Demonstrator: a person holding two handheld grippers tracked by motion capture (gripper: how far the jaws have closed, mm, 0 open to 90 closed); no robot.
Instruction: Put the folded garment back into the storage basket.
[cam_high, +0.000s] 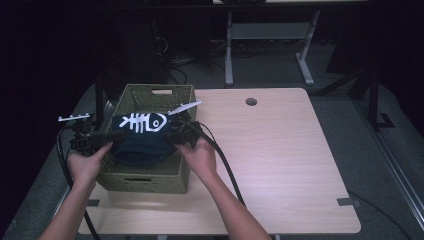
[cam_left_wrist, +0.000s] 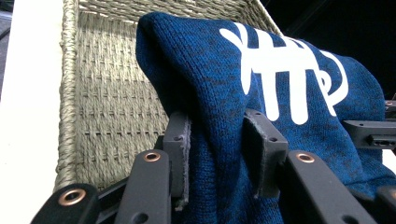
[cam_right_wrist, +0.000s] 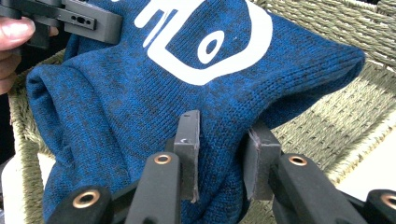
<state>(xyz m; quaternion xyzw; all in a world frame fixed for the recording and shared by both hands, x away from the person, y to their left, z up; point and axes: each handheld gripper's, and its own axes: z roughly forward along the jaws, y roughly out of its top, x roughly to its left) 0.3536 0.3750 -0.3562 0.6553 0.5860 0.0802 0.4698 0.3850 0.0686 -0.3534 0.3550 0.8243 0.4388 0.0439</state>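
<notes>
High view, left of centre: a dark blue knit garment (cam_high: 141, 142) with a white fish-skeleton print, held over a woven basket (cam_high: 150, 180) on the pale counter (cam_high: 280, 160), with the left tongs (cam_high: 111, 139) and right tongs (cam_high: 172, 135) at its two ends. Left gripper view, lower middle: those tongs pinch a fold of the garment (cam_left_wrist: 210, 84), basket wall (cam_left_wrist: 107, 107) at left. Right gripper view, lower middle: those tongs clamp another fold of the garment (cam_right_wrist: 116, 102), the left tongs (cam_right_wrist: 79, 18) at upper left.

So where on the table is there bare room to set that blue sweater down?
The table is bare right of the basket to its far edge, beyond the cable hole. It is crowded at the basket: the sweater hangs there between both grippers.
</notes>
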